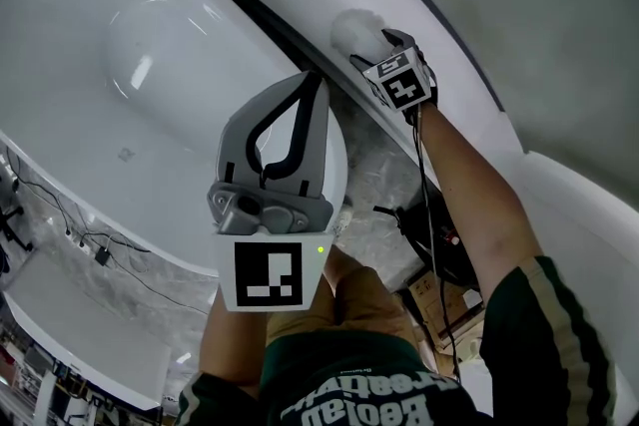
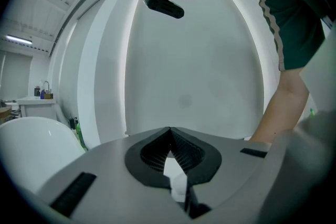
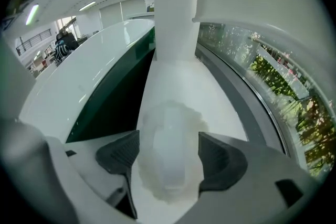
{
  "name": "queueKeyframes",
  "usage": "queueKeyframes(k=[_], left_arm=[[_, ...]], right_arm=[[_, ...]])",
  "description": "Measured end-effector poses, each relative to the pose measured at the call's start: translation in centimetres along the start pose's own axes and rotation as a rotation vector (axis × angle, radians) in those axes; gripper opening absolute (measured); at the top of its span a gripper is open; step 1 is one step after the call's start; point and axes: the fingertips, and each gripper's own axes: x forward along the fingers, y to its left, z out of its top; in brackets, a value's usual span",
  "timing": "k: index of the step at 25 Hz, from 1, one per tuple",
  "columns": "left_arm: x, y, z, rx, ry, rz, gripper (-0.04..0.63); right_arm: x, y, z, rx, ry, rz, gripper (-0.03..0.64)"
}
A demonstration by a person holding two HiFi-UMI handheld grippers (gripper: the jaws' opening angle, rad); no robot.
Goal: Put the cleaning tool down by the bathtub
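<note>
Beside bathtub (image 1: 70, 105), fluffy white cleaning tool (image 1: 354, 27)

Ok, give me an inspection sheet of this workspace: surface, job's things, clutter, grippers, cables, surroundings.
Surface: white ledge beside the bathtub.
Job's things: fluffy white cleaning tool lying on the ledge.
Clutter: boxes on the floor by the person's legs.
Grippers: right gripper open, jaws either side of the tool; left gripper shut, empty.
Cables: black cable along the right forearm; thin cables on the floor.
Surroundings: marbled floor.
</note>
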Motion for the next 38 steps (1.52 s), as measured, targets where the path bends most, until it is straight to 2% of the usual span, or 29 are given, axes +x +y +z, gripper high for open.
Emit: queueKeyframes(k=[6, 11, 17, 21, 24, 28, 33, 38], left_arm=[[-0.2, -1.5, 2.4, 0.021, -0.023, -0.029, 0.008], [0.0, -2.9, 5.8, 0.042, -0.051, -0.046, 0.008], [-1.3, -5.3, 10.3, 0.017, -0.085, -0.056, 0.008], [-2.6, -7.6, 13.3, 0.055, -0.105, -0.087, 0.008], [-4.1, -9.6, 15.6, 0.096, -0.137, -0.099, 0.008], [-5.7, -12.7, 18.1, 0.111, -0.165, -0.113, 0.008], [-8.1, -15.6, 21.9, 0.173, -0.211, -0.161, 0.008], [-11.3, -18.7, 25.5, 0.153, -0.244, -0.179, 0.008]], right_arm=[[-3.8, 0.5, 2.5, 0.007, -0.072, -0.003, 0.334], [-8.5, 1.2, 5.7, 0.0, -0.176, 0.02, 0.334], [-16.8, 2.5, 8.3, -0.002, -0.316, 0.028, 0.334], [-23.3, 3.7, 10.0, 0.007, -0.425, 0.034, 0.333], [-28.4, 4.9, 10.1, -0.001, -0.498, 0.024, 0.333], [-35.2, 5.5, 9.6, -0.019, -0.612, -0.035, 0.333], [-44.8, 6.9, 9.2, -0.015, -0.726, -0.09, 0.333], [-55.1, 8.2, 7.9, 0.012, -0.879, -0.144, 0.333]])
